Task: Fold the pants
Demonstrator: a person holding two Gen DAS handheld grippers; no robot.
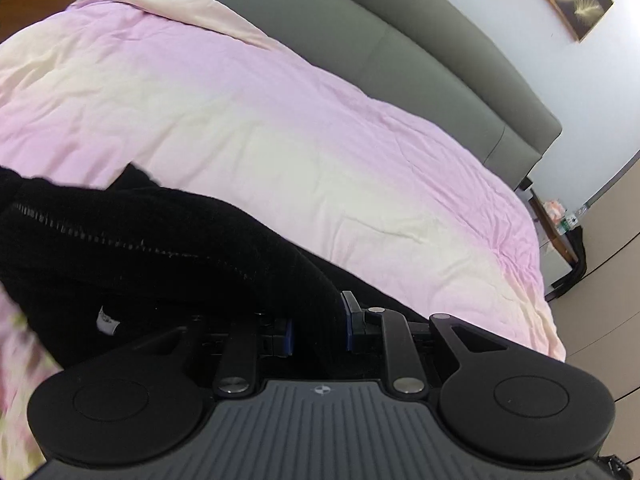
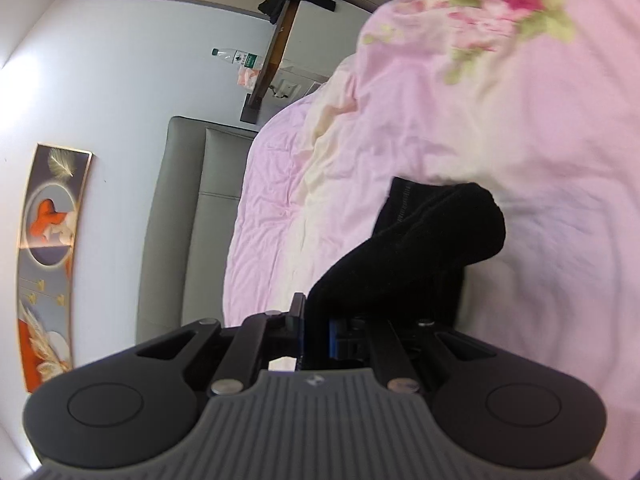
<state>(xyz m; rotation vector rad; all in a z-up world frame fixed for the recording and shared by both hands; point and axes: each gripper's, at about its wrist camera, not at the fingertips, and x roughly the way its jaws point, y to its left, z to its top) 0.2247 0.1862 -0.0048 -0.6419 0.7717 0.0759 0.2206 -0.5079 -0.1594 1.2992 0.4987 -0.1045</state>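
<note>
My left fingers (image 1: 318, 330) and right fingers (image 2: 316, 330) each clamp the black pants (image 1: 132, 240), lifted above the pink bedspread (image 1: 248, 120).

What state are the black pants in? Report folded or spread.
Neither: bunched and lifted. The black pants hang doubled over, pinched by the left hand-held gripper and right hand-held gripper, above the pink duvet.
</note>
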